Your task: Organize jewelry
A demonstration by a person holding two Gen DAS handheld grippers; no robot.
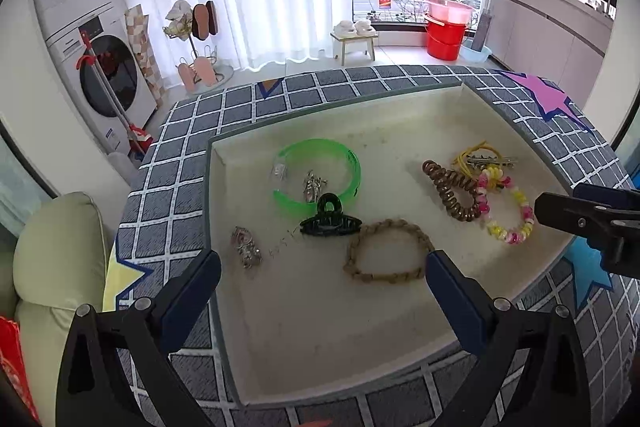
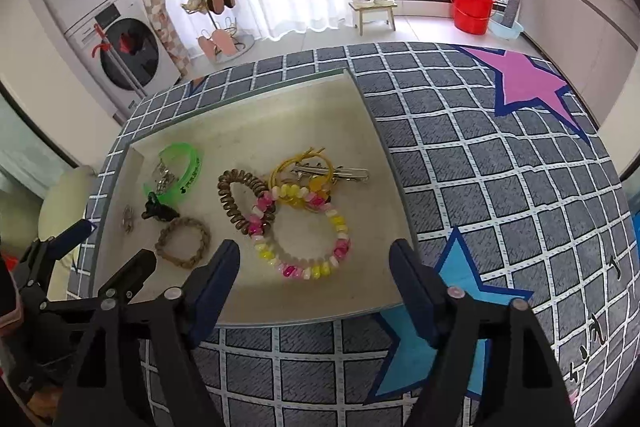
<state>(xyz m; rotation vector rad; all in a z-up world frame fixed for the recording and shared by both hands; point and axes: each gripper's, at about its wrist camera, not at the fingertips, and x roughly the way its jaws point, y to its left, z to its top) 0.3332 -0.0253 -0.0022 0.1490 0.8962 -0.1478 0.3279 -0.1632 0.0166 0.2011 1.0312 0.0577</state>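
Note:
A cream tray [image 1: 320,347] [image 2: 360,131] on the table holds the jewelry. In it lie a green bangle [image 1: 348,171] [image 2: 192,155], a black claw clip [image 1: 330,221] [image 2: 160,213], a braided tan bracelet [image 1: 388,251] [image 2: 184,241], a brown coil hair tie [image 1: 448,191] [image 2: 232,199], a pink-and-yellow bead bracelet [image 1: 508,211] [image 2: 304,231], yellow elastics with a silver clip [image 1: 484,157] [image 2: 336,171], and small silver pieces [image 1: 246,247] [image 2: 128,217]. My left gripper [image 1: 322,291] is open and empty above the tray's near part. My right gripper [image 2: 316,279] is open and empty over the bead bracelet's near side.
The table has a grey grid cloth [image 2: 500,187] with pink and blue stars. A pale cushion [image 1: 52,247] sits off the table's left edge. Washing machines [image 1: 92,39], a slipper rack [image 1: 196,39], a stool [image 1: 356,39] and red buckets [image 1: 444,31] stand on the floor behind.

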